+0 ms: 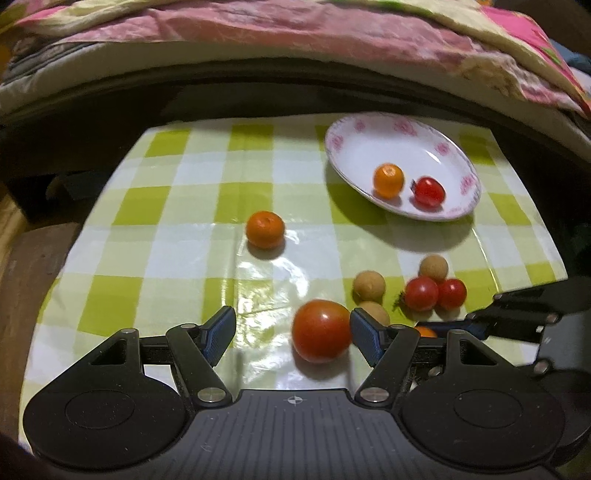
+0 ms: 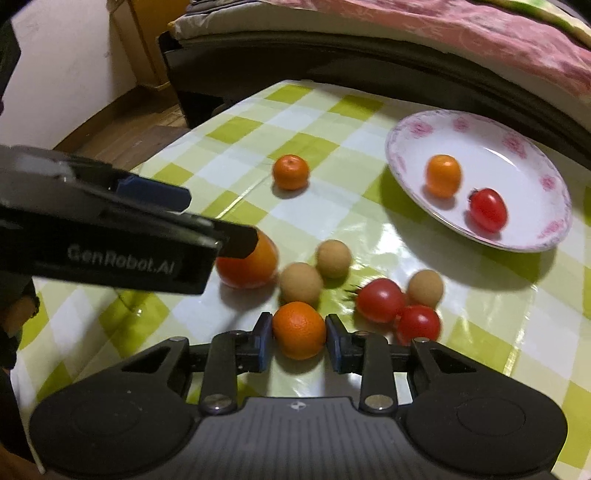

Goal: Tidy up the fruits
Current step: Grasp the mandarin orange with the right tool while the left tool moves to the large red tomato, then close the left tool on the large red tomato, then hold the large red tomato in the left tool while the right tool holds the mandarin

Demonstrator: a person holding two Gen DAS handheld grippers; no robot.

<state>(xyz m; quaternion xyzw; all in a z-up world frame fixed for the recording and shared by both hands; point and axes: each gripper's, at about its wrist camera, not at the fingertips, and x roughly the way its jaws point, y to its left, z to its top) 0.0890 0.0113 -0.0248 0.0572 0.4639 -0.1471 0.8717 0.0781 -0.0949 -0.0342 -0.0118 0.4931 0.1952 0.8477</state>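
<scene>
My right gripper (image 2: 299,341) is shut on a small orange (image 2: 299,330) that rests on the checked cloth, with both blue pads against its sides. My left gripper (image 1: 293,332) is open around a large red tomato (image 1: 321,330). The tomato lies close to the right pad, and the left pad stands well clear of it. A white plate with a pink rim (image 1: 332,147) sits at the back right and holds a small orange fruit (image 1: 388,181) and a cherry tomato (image 1: 428,192). Another orange (image 1: 265,229) lies alone mid-cloth.
Three brown longans (image 2: 301,282) and two cherry tomatoes (image 2: 380,299) cluster just beyond the right gripper. A bed with a pink quilt (image 1: 295,33) runs along the far side of the table. The cloth's left edge drops to a wooden floor (image 2: 122,129).
</scene>
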